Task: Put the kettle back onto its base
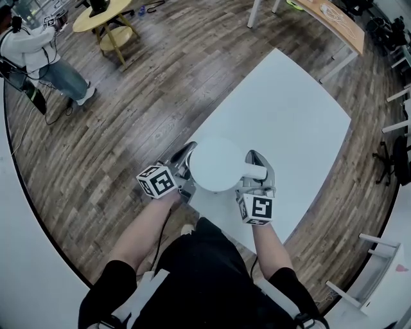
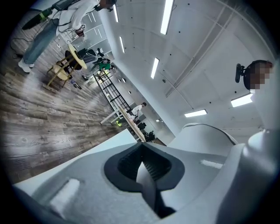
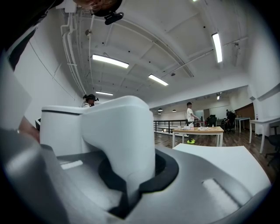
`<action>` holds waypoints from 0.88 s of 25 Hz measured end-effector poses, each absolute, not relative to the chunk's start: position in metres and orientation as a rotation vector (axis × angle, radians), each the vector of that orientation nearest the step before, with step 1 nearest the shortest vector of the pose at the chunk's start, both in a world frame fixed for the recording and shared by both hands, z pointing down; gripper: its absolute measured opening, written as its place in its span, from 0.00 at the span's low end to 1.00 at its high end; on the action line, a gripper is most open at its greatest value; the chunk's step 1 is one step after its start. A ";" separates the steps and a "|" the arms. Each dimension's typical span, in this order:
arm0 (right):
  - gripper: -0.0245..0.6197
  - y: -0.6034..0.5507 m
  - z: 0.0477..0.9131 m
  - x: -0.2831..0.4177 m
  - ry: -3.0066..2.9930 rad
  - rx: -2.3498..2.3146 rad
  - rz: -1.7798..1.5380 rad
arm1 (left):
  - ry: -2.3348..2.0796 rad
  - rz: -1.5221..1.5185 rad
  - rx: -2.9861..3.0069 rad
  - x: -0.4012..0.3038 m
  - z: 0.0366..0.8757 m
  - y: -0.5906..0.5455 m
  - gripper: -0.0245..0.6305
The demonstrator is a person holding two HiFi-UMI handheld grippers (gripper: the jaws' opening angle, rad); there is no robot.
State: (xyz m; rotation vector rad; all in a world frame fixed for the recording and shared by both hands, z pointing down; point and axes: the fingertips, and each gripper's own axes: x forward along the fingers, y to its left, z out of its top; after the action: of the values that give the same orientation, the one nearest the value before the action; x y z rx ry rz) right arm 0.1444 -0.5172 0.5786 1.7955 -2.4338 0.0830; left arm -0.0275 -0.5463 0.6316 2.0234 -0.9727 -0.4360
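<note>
Seen from the head view, the white kettle [image 1: 217, 165] is over the near edge of the white tabletop [image 1: 289, 109], close in front of the person, its round lid facing up and its handle [image 1: 255, 171] pointing right. The left claw [image 1: 187, 157] lies against the kettle's left side and the right claw [image 1: 262, 168] is at the handle, each with its marker cube [image 1: 157, 181] nearer the body. Whether the kettle rests on the tabletop or hangs above it cannot be told from this angle. Wood floor [image 1: 128, 115] surrounds the tabletop, and another person [image 1: 38, 58] stands far off at the upper left beside a round yellow table [image 1: 103, 16]. In the left gripper view, the left claw [image 2: 144, 168] is drawn narrow, its dark pads brought together with only a thin pale sliver in the seam, and what that sliver is cannot be made out. The kettle's curved white wall [image 2: 205, 135] rises just to the right, and the edge of the tabletop [image 2: 118, 138] shows beyond the jaws. In the right gripper view, the right claw [image 3: 131, 183] is clamped on the kettle's thick white handle [image 3: 120, 135], which stands upright between the pads. The kettle's body [image 3: 61, 127] sits just left of it, and the tabletop [image 3: 218, 157] stretches away to the right.
</note>
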 end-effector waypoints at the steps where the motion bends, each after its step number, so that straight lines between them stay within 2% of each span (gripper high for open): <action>1: 0.05 -0.517 0.578 0.144 -2.438 1.792 0.082 | -0.969 -0.435 2.028 -0.027 0.631 -0.547 0.03; 22: 0.05 -0.493 0.578 0.155 -2.439 1.801 0.067 | -0.959 -0.433 2.083 -0.013 0.628 -0.537 0.03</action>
State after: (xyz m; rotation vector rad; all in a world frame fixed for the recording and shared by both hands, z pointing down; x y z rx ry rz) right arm 0.1545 -0.4929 0.5783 1.8010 -2.4388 0.0667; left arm -0.0129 -0.5374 0.6277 2.0827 -0.9589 -0.4331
